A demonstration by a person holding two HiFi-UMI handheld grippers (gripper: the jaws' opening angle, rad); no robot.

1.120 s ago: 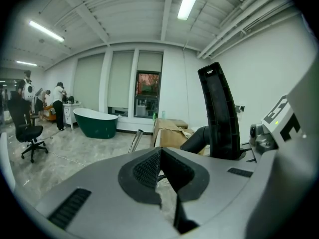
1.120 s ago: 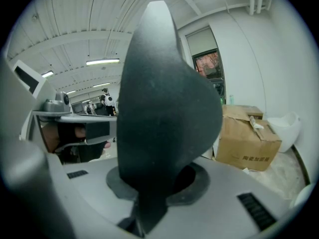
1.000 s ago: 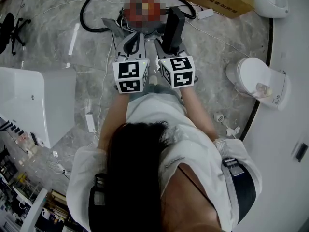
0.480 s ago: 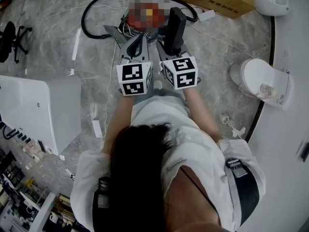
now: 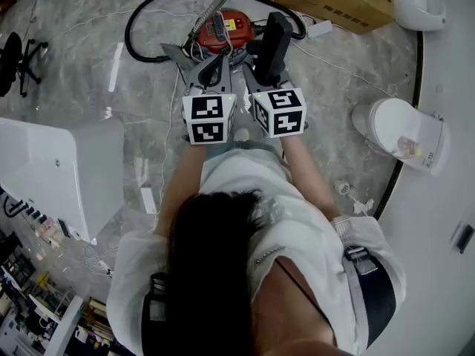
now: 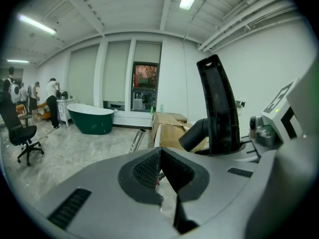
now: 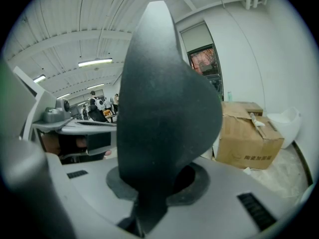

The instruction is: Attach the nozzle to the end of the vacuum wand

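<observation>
Looking down through the head view, I am seeing the job as only partly under way. The nozzle point(image 5: 273, 39) is lifted and carried in the right gripper point(image 5: 261, 76), but it is not yet on the wand point(image 5: 211, 10). That is lying on the marble-patterned floor point(image 5: 89, 87) against the red vacuum canister point(image 5: 226, 28), apart from the nozzle. The black hose point(image 5: 139, 28) is curling round the canister in a loose loop. The left gripper point(image 5: 213, 67) is hovering just beside the right one, carrying nothing. I am judging that the pick-up is done, while lining up and pushing home are left.

Switching to the left gripper view, I am finding the left gripper point(image 6: 158, 168) with its ribbed black pads pressed together and nothing between them. The nozzle point(image 6: 217, 108) is standing upright at the right. It is a tall, flat slab of matte black plastic with a round tubular neck branching off low down. Beyond the jaws the wand point(image 6: 137, 139) is showing as a slim, shiny metal tube, near a cardboard box point(image 6: 169, 126).

Turning to the right gripper view, I am watching the right gripper point(image 7: 149, 198) clamping the nozzle point(image 7: 164, 98). Its dark, finely grained body is filling the frame, broad above and narrowing where the jaws are biting.
</observation>
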